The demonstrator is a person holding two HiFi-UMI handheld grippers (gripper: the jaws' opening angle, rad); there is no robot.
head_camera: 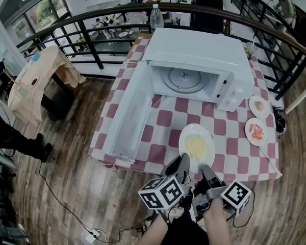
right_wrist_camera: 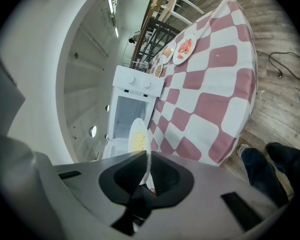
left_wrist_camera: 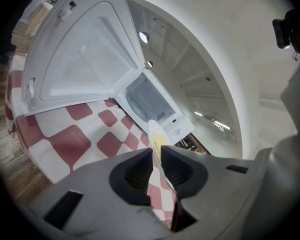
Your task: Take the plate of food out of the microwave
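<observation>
Left of frame, head view: the microwave door [head_camera: 126, 111] stands fully open, swung out over the checked table [head_camera: 229, 142]. I read the door-opening step as complete.

Centre, upper half: the microwave [head_camera: 204, 50] shows an empty cavity. Only the glass turntable [head_camera: 185, 79] is visible inside. I judge the removal step as done.

Centre, lower half: the plate of food [head_camera: 196, 146], carrying a yellow portion, lies outside the oven, over the cloth near the front edge of the table. I cannot tell whether its base rests on the cloth or hangs just above it.

Bottom centre: the left gripper [head_camera: 183, 161] meets the plate's near rim on its left side. In the left gripper view, its tongs are narrow and clamped on the rim, with the plate seen edge-on [left_wrist_camera: 157, 139].

Just to the right, the right gripper [head_camera: 204, 168] takes the near rim beside it. In the right gripper view, its tongs are likewise pinched on the thin white edge [right_wrist_camera: 140, 136].

Right of frame: two small plates [head_camera: 259, 106] [head_camera: 256, 131] sit well apart from the held plate and are untouched.

Remaining work, as I judge it: confirm the plate is seated flat on the cloth, then release both grips. The open door may also need closing, though the task does not call for it.
</observation>
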